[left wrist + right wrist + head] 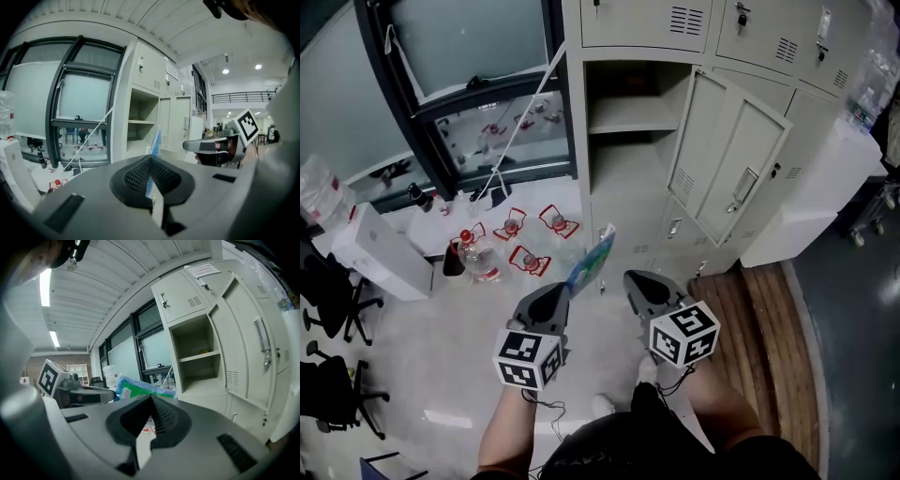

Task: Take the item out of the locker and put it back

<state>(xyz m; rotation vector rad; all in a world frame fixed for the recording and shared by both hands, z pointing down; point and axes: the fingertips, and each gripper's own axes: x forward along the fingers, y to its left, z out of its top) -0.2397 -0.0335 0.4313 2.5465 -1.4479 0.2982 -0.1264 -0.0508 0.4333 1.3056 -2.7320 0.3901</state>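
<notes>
The left gripper (566, 291) pinches the flimsy packet (591, 260) by one edge — the right gripper (631, 279) is closed and empty — so the packet may slip before reaching the locker (628, 183).

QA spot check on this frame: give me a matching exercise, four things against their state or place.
Things:
1. packet
2. locker door
3. right tool
4. bottle

States:
a. open
b. standing on the floor
c. pinched in the left tool
d. shut, empty

Pairs: 1-c, 2-a, 3-d, 4-b
</notes>
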